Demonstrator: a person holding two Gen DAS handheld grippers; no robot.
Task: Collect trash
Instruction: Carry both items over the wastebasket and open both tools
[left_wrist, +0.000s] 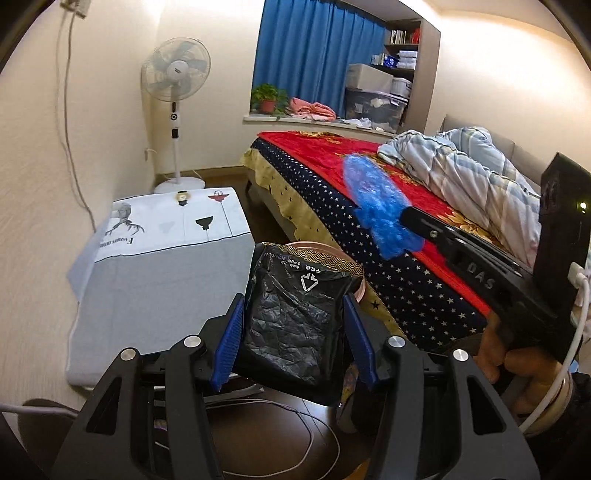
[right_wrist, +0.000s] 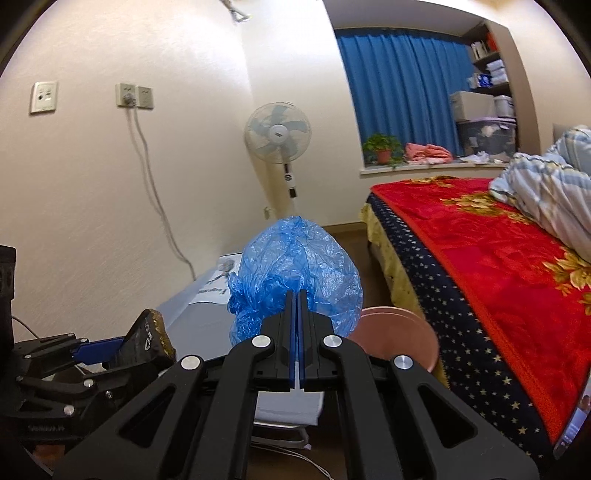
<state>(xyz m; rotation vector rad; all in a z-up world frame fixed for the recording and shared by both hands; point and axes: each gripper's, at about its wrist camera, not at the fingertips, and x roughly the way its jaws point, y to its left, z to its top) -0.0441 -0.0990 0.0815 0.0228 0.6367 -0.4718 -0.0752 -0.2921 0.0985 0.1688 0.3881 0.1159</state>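
- Left tool (left_wrist: 293, 332) clamped on a crumpled black packet (left_wrist: 295, 325), held in the air above a pink round bin (left_wrist: 360, 291).
- Right tool (right_wrist: 297, 295) pinched tight on a blue plastic bag (right_wrist: 295, 266).
- Bed (right_wrist: 480, 266) close on the right, grey-covered worktop (left_wrist: 155, 295) left, standing fan (right_wrist: 277, 138) behind.
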